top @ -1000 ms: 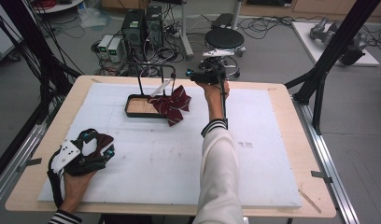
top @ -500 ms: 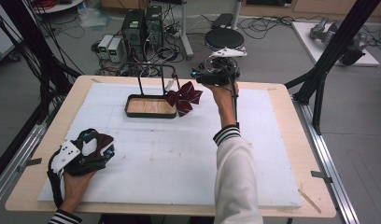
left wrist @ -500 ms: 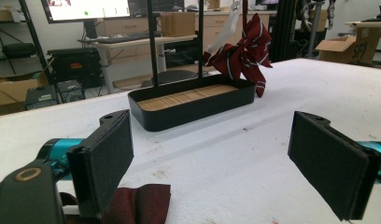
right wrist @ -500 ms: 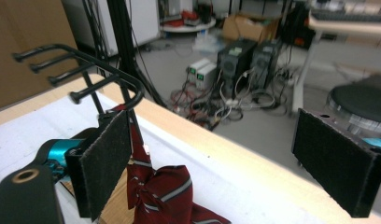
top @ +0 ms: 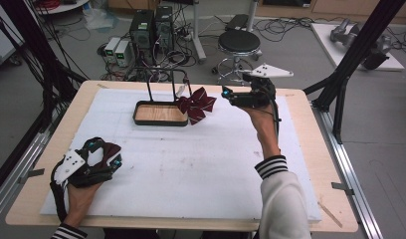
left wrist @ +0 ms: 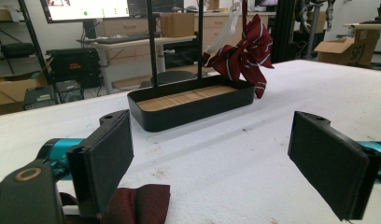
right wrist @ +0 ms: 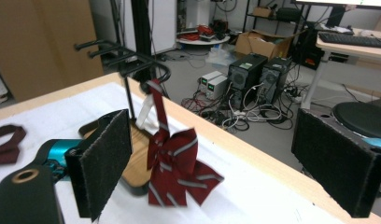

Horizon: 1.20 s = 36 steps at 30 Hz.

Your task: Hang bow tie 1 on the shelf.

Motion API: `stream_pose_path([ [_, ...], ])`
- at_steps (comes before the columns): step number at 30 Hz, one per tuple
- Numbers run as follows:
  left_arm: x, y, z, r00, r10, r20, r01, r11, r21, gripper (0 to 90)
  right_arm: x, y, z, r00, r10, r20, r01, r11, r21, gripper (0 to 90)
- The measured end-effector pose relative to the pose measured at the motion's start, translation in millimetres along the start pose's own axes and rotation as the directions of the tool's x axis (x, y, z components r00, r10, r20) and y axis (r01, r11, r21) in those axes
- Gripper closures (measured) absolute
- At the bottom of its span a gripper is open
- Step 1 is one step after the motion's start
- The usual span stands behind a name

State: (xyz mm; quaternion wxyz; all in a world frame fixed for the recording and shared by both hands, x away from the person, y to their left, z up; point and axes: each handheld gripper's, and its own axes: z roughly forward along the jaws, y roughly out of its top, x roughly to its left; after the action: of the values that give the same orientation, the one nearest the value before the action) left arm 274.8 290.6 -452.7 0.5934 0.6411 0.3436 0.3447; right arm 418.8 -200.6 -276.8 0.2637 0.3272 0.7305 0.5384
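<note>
Maroon bow tie (top: 197,103) hung on rack (top: 161,110), far edge.
Your right gripper (top: 230,94) released; left gripper (top: 104,157) open over second tie (left wrist: 132,205) — grasp that.

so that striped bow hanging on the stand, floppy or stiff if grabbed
Probably floppy: the striped bow is cloth, its tails drooping from a strap on the stand. Likely light and prone to swing, since it dangles beside the tray.
</note>
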Motion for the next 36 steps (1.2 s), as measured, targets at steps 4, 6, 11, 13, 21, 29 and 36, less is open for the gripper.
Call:
stream_pose_path([
  [4,0.4,0.1,-0.1,1.0000,-0.001,0.002,0.001,1.0000,0.002,14.5,0.1,-6.5,-14.1,0.9998,-0.006,-0.020,0.007,1.000,0.023,11.6],
  [6,0.2,0.0,-0.1,1.0000,0.001,0.001,-0.001,1.0000,0.001,14.5,2.0,-10.3,-23.0,0.9996,-0.013,-0.024,0.013,1.000,0.013,11.6],
  [11,0.1,0.0,-0.1,1.0000,0.002,0.000,-0.002,1.0000,0.002,14.5,7.9,-27.3,-42.8,0.9992,-0.021,-0.035,0.021,1.000,0.008,11.6],
  [13,0.0,0.0,-0.1,1.0000,0.003,0.000,-0.003,1.0000,0.002,14.5,11.4,-36.3,-51.7,0.9989,-0.022,-0.042,0.022,1.000,0.003,11.6],
  [21,-0.3,0.1,-0.1,1.0000,0.007,0.000,-0.007,1.0000,0.003,14.5,24.6,-74.1,-85.6,0.9991,-0.020,-0.038,0.018,0.999,-0.049,11.6],
  [29,-1.0,0.0,0.0,0.9999,0.009,-0.004,-0.009,1.0000,0.001,14.5,32.3,-112.0,-108.2,0.9998,-0.008,-0.018,0.006,0.996,-0.085,11.6],
  [36,-1.0,0.1,0.0,0.9999,0.014,-0.005,-0.014,0.9999,0.002,14.5,37.8,-147.3,-114.4,0.9999,0.005,-0.010,-0.006,0.995,-0.102,11.6],
])
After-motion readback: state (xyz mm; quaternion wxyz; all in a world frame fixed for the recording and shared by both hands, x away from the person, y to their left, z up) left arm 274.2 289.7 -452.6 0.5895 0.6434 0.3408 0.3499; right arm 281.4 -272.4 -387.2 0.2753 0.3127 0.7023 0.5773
